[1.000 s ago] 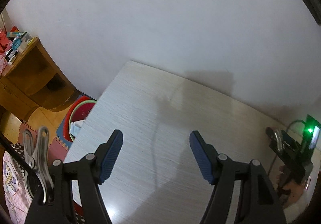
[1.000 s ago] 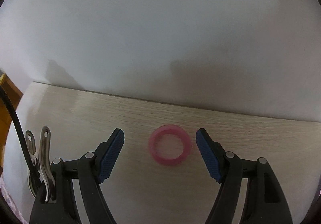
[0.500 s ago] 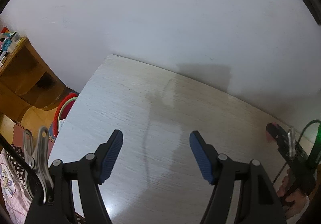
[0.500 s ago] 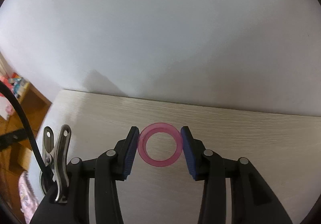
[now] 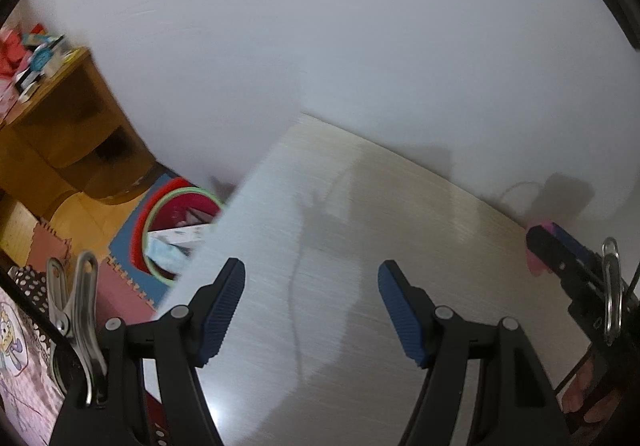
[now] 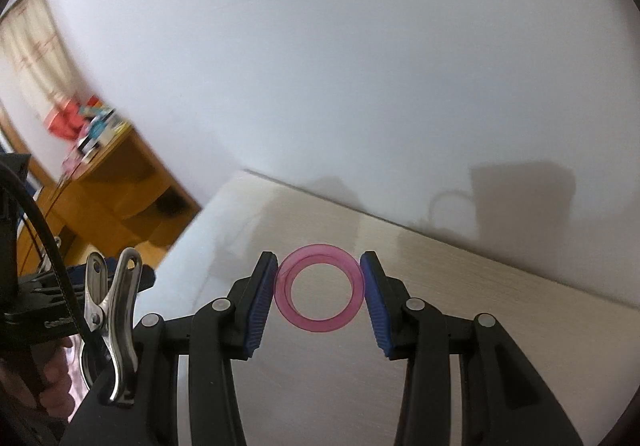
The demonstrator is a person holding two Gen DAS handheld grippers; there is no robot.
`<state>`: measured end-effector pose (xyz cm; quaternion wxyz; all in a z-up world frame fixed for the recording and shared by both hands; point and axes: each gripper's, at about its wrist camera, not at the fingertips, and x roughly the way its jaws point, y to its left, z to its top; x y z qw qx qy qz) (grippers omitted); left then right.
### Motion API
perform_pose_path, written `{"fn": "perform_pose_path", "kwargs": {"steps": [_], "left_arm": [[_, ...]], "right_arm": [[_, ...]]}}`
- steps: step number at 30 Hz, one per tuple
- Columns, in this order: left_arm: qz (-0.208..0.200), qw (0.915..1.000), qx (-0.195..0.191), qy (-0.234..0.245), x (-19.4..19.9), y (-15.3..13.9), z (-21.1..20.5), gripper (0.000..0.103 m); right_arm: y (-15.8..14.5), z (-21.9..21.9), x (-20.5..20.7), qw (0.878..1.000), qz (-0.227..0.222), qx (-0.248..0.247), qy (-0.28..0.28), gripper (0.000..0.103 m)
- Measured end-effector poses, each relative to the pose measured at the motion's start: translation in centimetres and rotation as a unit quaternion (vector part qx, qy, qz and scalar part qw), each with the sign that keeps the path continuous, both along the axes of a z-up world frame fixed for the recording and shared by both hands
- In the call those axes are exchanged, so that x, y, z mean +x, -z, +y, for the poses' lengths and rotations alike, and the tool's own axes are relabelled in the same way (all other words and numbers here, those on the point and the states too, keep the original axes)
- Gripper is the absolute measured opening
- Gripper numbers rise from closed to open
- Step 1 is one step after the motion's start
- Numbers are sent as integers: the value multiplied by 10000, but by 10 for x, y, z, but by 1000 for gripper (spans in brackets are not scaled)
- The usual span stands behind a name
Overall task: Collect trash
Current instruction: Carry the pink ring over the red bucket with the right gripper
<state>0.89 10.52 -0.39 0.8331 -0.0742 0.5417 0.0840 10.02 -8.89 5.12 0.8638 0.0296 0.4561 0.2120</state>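
A translucent pink ring (image 6: pixel 320 325) is clamped by its outer rim between the blue pads of my right gripper (image 6: pixel 319 278), held above the pale wooden table (image 6: pixel 500 310). In the left wrist view that gripper (image 5: pixel 560 258) shows at the far right with a bit of the pink ring (image 5: pixel 534 267) at its tip. My left gripper (image 5: pixel 311 274) hangs open over the table's left part (image 5: pixel 400 230), with nothing between its fingers. A red basin (image 5: pixel 146 214) with paper scraps inside sits on the floor beside the table's left edge.
A white wall runs right behind the table. A wooden shelf unit (image 5: pixel 60 134) with small boxes on top stands to the left, beyond the basin. Foam mats (image 5: pixel 124 278) cover the floor there. A person's hand (image 5: pixel 580 394) holds the right gripper's handle.
My right gripper has shut on the pink ring, lifted it off the table and swung left. The left gripper has shifted, so the basin and the table's left edge show more.
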Motion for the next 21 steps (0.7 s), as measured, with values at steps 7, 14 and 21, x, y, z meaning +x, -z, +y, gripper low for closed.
{"fn": "perform_pose_path", "kwargs": {"steps": [7,14,21], "left_arm": [[-32,9986,7,-520,4,0,93,73],[55,9948,-59,-1016,8,21,193,73],[145,9901,-210,-1381,17,47,280,73]], "right_arm": [[4,114,26,9975,84,-6,-703,44],[18,240,38,9912,221,-2,-1303,44],[48,361,54,9827,371,42,-1814,44]]}}
